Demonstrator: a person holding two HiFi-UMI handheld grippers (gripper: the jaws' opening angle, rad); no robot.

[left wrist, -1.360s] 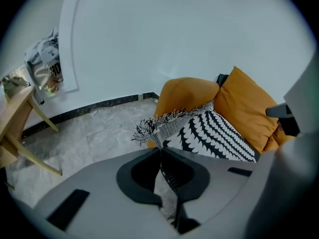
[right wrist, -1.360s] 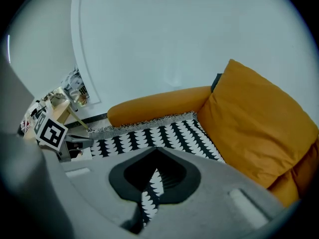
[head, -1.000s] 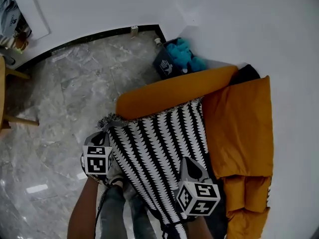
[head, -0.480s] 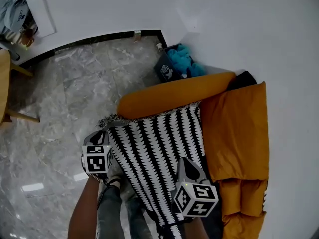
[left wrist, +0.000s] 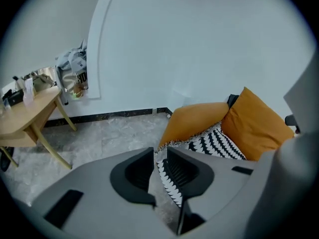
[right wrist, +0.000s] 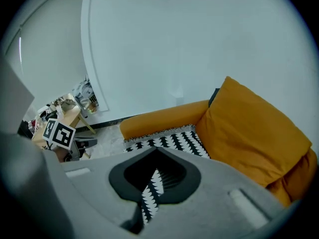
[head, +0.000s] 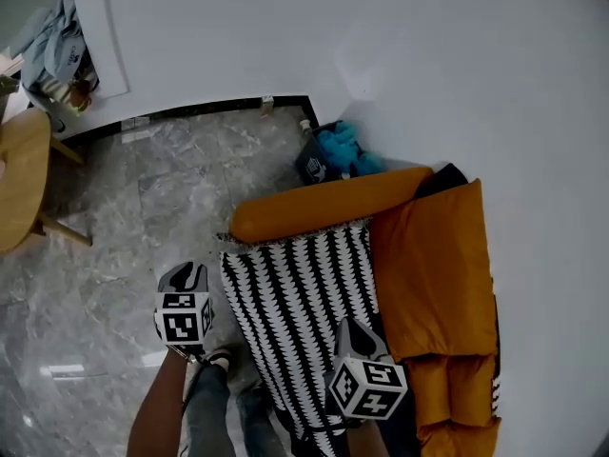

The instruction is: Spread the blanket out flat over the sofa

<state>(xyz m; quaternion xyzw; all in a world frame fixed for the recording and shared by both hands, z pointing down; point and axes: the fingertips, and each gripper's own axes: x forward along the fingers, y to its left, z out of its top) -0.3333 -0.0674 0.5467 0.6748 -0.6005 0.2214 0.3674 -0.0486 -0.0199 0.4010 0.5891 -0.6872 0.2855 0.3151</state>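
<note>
blanket, black-and-white patterned, lies along the seat of the orange sofa. its fringed far edge sits just against the rounded armrest and its right edge runs along the orange back cushion. the near end runs down toward me and narrows under the right gripper. in the right gripper view the jaws are closed on a strip of the blanket, with fabric running up between the pads to the tips. left gripper is off to the left of the blanket, over the grey marble floor, clear of the fringed corner. its jaws have just been opening, and the left gripper view shows a narrow gap with nothing between them. the pattern seen through that gap is the blanket lying farther off on the seat. a dark box with something blue and fluffy on it sits on the floor by the wall, just beyond the armrest. wooden table is at far left, well apart from the sofa.
</note>
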